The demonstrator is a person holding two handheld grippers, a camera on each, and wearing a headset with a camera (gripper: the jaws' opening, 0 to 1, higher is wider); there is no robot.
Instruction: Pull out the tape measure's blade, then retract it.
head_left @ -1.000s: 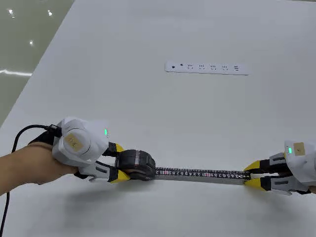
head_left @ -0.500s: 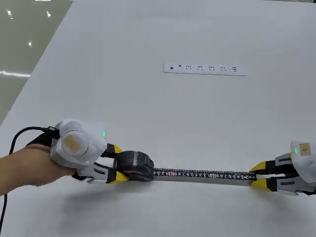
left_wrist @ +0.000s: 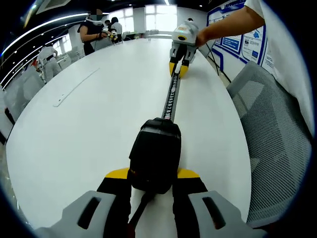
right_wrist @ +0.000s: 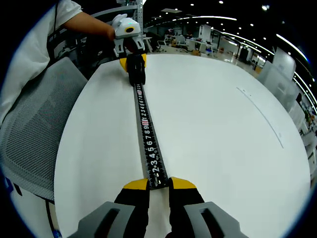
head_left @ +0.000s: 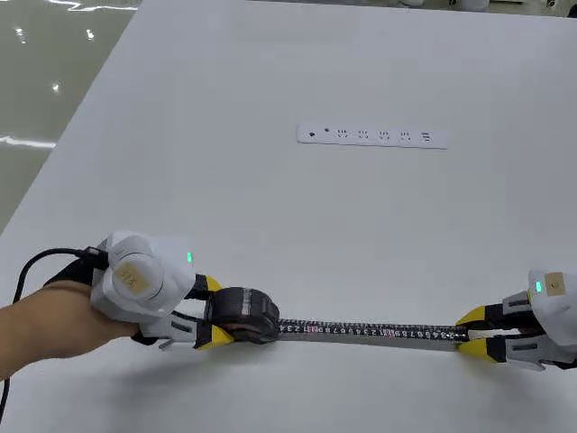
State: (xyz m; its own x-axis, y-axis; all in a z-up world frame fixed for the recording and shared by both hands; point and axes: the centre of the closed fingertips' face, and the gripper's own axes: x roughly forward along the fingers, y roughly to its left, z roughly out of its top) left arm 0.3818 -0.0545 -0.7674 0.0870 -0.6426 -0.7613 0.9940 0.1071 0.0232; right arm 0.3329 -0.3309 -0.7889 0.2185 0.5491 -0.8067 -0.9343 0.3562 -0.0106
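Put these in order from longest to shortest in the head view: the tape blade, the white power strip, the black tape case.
1. The blade, longest.
2. The power strip, a bit shorter looking, but it lies farther from the camera, so its true size is unsure.
3. The tape case, shortest.

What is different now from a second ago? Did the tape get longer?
Yes. The right gripper, pinching the end of the blade, moved farther right, away from the tape measure case, so more blade is pulled out. The left gripper stayed clamped on the case in about the same spot. The power strip stayed put on the table.
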